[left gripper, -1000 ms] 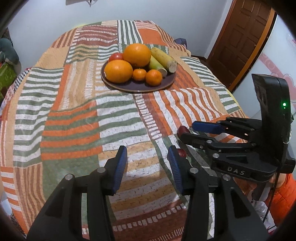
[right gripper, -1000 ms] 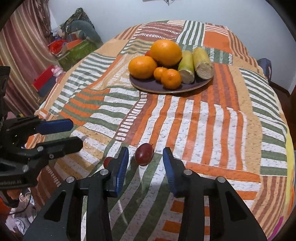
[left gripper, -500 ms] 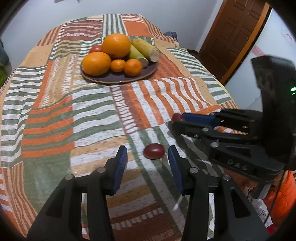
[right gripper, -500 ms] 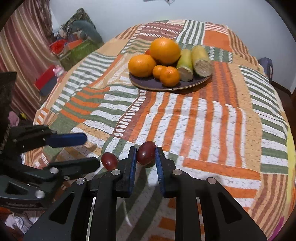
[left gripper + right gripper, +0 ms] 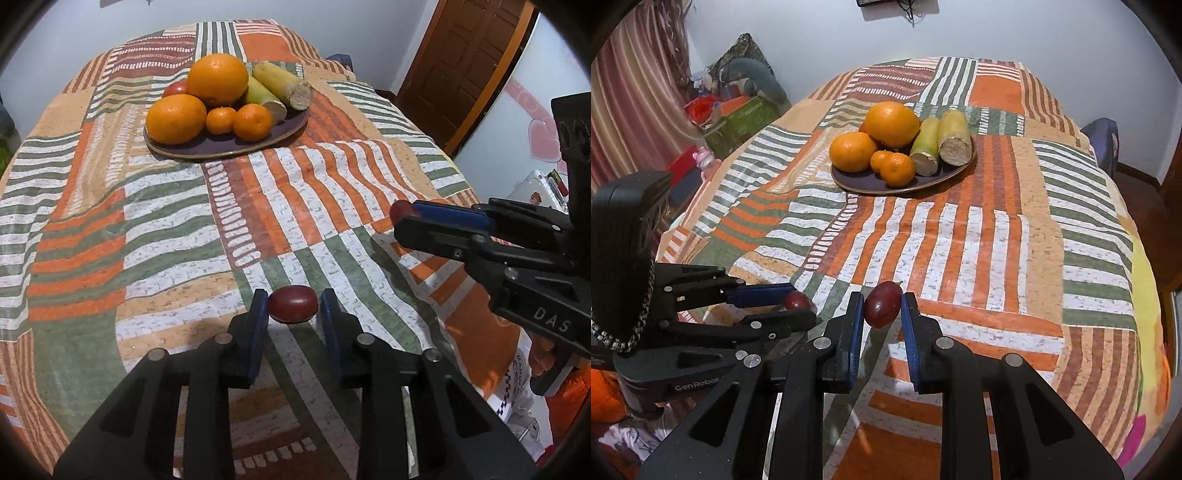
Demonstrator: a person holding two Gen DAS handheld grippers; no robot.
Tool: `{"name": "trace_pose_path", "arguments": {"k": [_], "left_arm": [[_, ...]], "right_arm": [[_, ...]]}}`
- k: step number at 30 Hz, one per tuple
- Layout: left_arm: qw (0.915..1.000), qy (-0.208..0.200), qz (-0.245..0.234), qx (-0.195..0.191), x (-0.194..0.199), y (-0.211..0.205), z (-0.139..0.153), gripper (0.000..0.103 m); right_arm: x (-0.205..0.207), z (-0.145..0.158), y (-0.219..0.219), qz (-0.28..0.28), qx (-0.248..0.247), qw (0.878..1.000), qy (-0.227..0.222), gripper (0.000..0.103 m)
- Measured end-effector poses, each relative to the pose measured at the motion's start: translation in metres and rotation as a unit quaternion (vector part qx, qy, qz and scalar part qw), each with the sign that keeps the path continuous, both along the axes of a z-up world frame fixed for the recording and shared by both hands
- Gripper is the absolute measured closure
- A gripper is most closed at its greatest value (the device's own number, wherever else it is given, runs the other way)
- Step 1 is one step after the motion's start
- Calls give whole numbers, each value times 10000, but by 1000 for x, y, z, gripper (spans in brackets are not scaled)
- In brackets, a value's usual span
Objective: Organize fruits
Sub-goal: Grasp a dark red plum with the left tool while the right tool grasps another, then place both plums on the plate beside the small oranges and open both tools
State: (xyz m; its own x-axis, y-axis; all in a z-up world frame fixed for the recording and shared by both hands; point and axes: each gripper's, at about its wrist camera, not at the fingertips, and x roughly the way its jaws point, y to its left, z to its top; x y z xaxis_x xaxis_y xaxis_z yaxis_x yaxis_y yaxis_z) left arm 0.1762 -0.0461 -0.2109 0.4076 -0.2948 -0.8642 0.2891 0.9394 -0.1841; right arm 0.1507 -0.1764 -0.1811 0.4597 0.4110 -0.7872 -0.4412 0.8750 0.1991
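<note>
My left gripper [image 5: 293, 308] is shut on a dark red plum-like fruit [image 5: 293, 304], low over the striped cloth near the front edge. It also shows in the right wrist view [image 5: 798, 301]. My right gripper [image 5: 882, 304] is shut on a second dark red fruit [image 5: 882, 303] and holds it above the cloth. In the left wrist view only that fruit's tip [image 5: 400, 210] shows past the right gripper's fingers. A dark plate [image 5: 221, 147] at the far middle holds two large oranges, two small tangerines, a red fruit and two cut yellow-green stalks.
The striped patchwork cloth [image 5: 960, 240] covers a rounded table. A wooden door [image 5: 472, 66] stands at the back right. Boxes and clutter [image 5: 731, 107] and a curtain lie off the table's left side.
My right gripper closed on its fruit and lifted it. My left gripper moved onto the other dark red fruit and closed on it.
</note>
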Motion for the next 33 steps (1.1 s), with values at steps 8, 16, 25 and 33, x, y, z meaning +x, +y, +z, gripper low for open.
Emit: {"name": "trace_pose_path", "arguments": {"k": [8, 16, 25, 33], "left_arm": [[9995, -212, 220, -119, 14, 16, 19, 74], [9973, -555, 433, -214, 44, 31, 44, 74], [9951, -794, 530, -266, 77, 37, 57, 74], [9943, -768, 652, -342, 108, 42, 48, 74]], "right_arm": [[9, 8, 4, 10, 36, 9999, -130, 84], [32, 24, 10, -4, 81, 9992, -403, 84], [62, 33, 15, -20, 79, 9980, -625, 84], [90, 23, 19, -3, -7, 9983, -591, 84]]}}
